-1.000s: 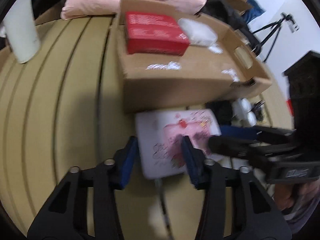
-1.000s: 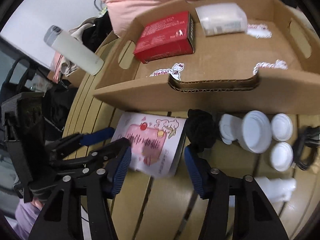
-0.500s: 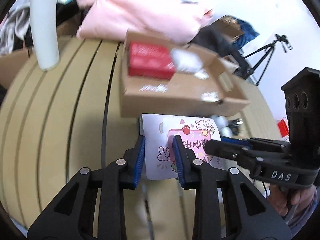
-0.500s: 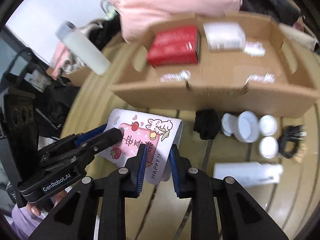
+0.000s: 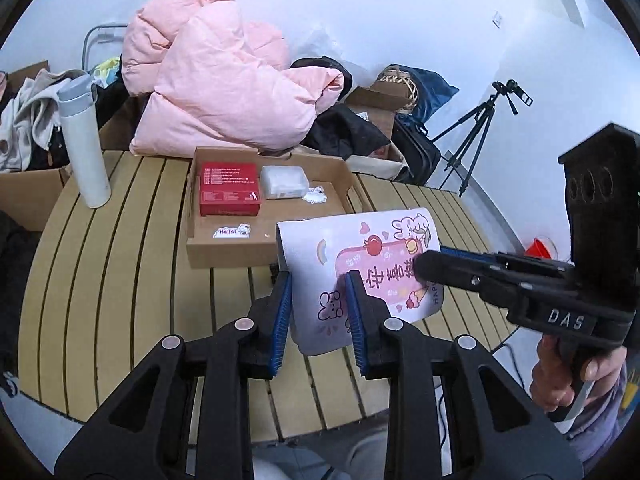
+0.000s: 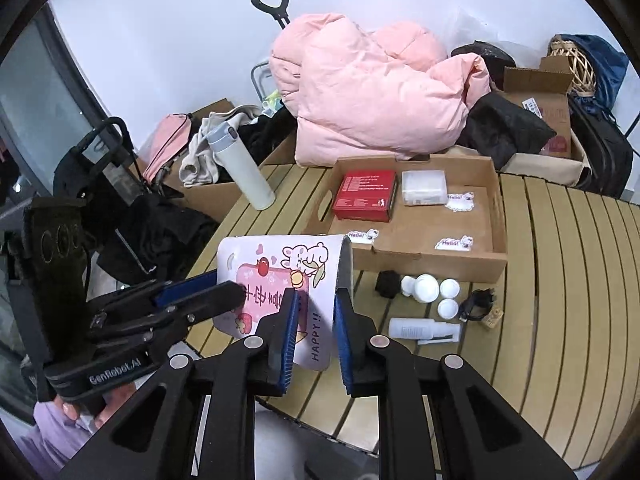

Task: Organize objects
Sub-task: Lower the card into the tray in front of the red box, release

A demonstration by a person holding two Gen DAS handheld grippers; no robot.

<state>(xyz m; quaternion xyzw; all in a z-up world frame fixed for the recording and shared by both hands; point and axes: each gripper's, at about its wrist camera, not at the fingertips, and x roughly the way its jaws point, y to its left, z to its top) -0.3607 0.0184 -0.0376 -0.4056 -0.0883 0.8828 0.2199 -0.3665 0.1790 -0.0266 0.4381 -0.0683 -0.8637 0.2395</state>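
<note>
A white and pink cartoon pouch [image 5: 360, 264] is held in the air above the slatted table by both grippers. My left gripper [image 5: 318, 304] is shut on its near left corner. My right gripper [image 6: 316, 328] is shut on its other edge [image 6: 320, 280]; it also shows in the left wrist view [image 5: 424, 266]. Behind stands an open cardboard box [image 5: 224, 248] holding a red box [image 5: 229, 194] and a clear plastic case [image 5: 284, 182]. In the right wrist view the box [image 6: 424, 256] sits just past the pouch.
A white flask [image 5: 84, 144] stands at the table's back left. Small white jars [image 6: 436, 292], a black object [image 6: 388, 284], a white bottle [image 6: 420, 328] and a black cable [image 6: 478, 304] lie before the box. A pink duvet [image 5: 224, 92], bags and a tripod [image 5: 476, 136] are behind.
Both grippers closed on the pouch and lifted it off the table. The views have pulled up and back, so the whole table and box now show.
</note>
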